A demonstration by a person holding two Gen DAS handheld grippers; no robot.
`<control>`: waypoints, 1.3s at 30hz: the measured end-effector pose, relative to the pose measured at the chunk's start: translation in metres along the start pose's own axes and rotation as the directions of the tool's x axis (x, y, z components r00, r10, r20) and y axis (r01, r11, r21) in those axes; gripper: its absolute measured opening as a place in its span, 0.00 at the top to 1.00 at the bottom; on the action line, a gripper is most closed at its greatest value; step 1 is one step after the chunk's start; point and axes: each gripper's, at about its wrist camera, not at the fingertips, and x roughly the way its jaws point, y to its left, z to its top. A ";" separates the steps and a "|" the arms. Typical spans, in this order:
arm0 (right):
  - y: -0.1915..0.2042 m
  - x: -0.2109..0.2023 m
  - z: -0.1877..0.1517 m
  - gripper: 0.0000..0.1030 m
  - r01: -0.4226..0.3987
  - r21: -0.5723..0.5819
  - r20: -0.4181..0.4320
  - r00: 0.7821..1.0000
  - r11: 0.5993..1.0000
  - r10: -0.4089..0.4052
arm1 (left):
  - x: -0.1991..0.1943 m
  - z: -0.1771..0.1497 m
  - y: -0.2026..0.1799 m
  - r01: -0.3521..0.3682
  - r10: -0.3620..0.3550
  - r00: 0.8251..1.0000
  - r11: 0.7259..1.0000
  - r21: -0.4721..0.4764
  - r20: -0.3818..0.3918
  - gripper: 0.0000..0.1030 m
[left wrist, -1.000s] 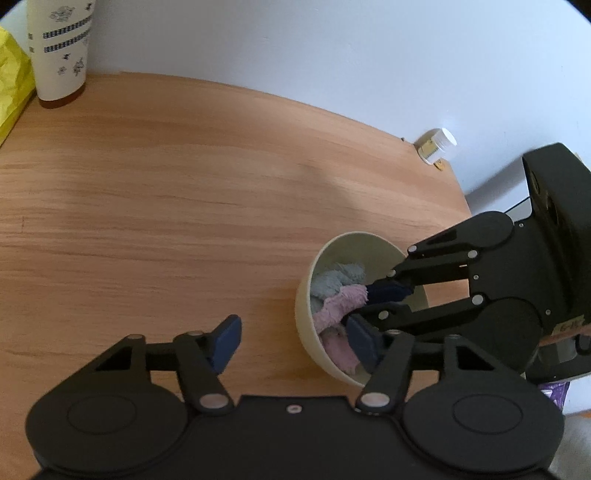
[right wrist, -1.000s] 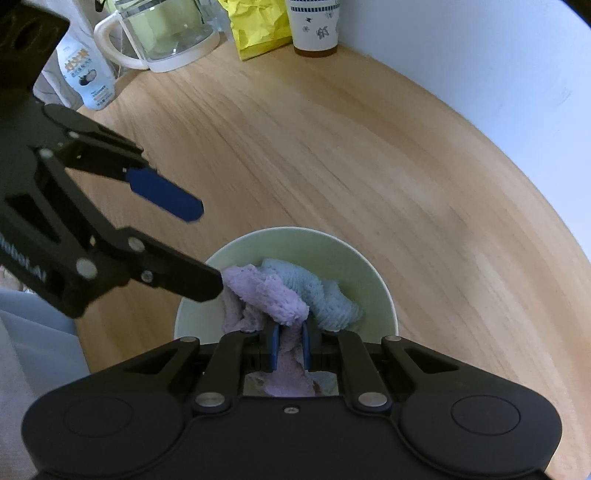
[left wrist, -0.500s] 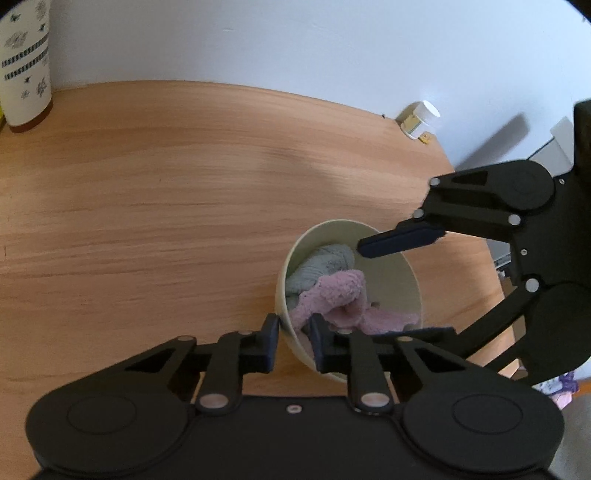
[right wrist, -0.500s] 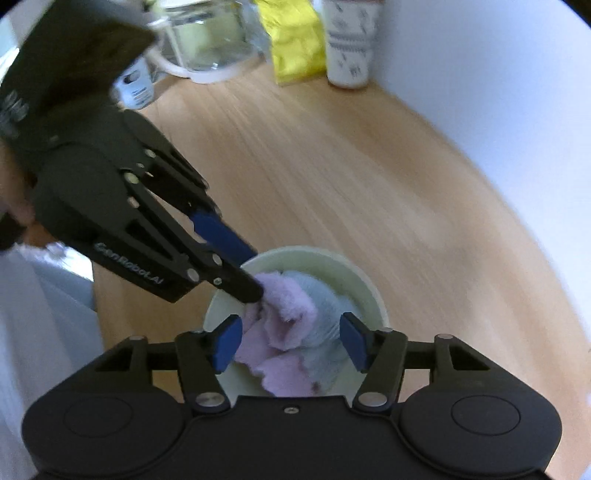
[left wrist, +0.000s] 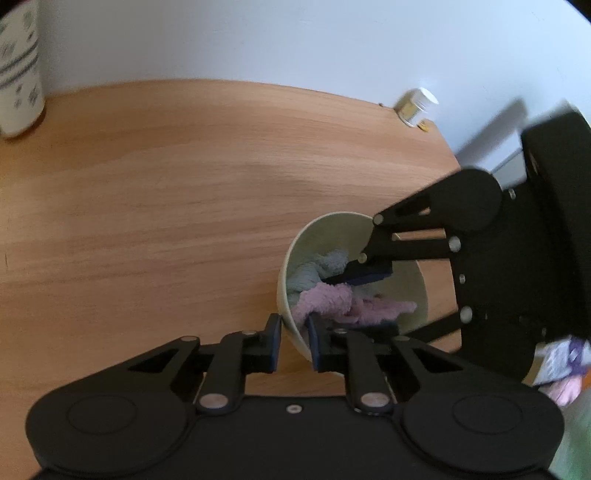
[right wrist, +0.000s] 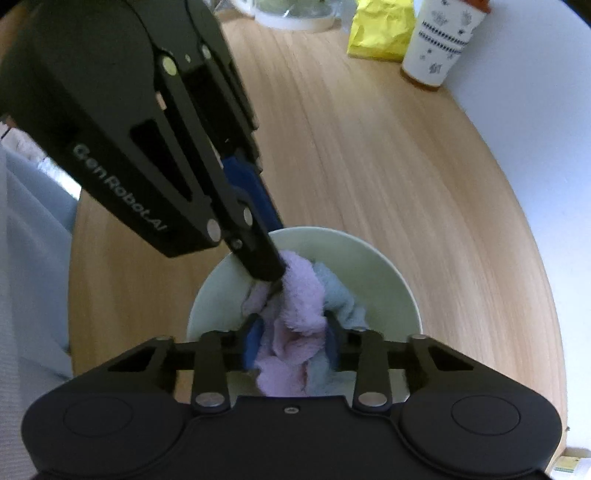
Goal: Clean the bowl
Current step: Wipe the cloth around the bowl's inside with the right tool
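Observation:
A pale green bowl (left wrist: 413, 280) sits on the wooden table near its right edge and also shows in the right wrist view (right wrist: 373, 273). A pink and pale blue cloth (left wrist: 332, 299) lies bunched inside it. My left gripper (left wrist: 293, 341) is shut on the bowl's near rim, one finger outside and one inside. My right gripper (right wrist: 291, 341) reaches into the bowl from the right, its fingers closed around the pink part of the cloth (right wrist: 295, 325). The left gripper's fingers (right wrist: 258, 254) show at the bowl's left rim in the right wrist view.
A white patterned cup (left wrist: 18, 74) stands at the far left by the wall and also shows in the right wrist view (right wrist: 439, 40). A yellow bag (right wrist: 380, 29) and a clear kettle (right wrist: 291, 13) stand beyond. A small white jar (left wrist: 415, 107) sits at the table's far right corner.
My left gripper went from open beside the bowl to shut on its rim. My right gripper let the cloth go, opened wide, then closed on it again inside the bowl.

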 end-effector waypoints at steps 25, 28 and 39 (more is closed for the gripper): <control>-0.020 -0.024 0.004 0.81 0.061 0.255 0.128 0.987 0.965 -0.097 | -0.002 -0.002 -0.002 -0.005 0.004 1.000 0.998 0.063 0.022 0.84; -0.024 -0.018 -0.001 0.81 0.034 0.296 0.120 0.990 0.955 -0.073 | -0.003 -0.004 -0.003 -0.005 0.003 1.000 0.998 0.068 0.023 0.83; -0.025 0.004 -0.003 0.82 0.005 0.334 -0.027 1.000 0.943 0.004 | 0.000 0.003 0.000 -0.003 0.003 1.000 1.000 -0.004 0.020 0.84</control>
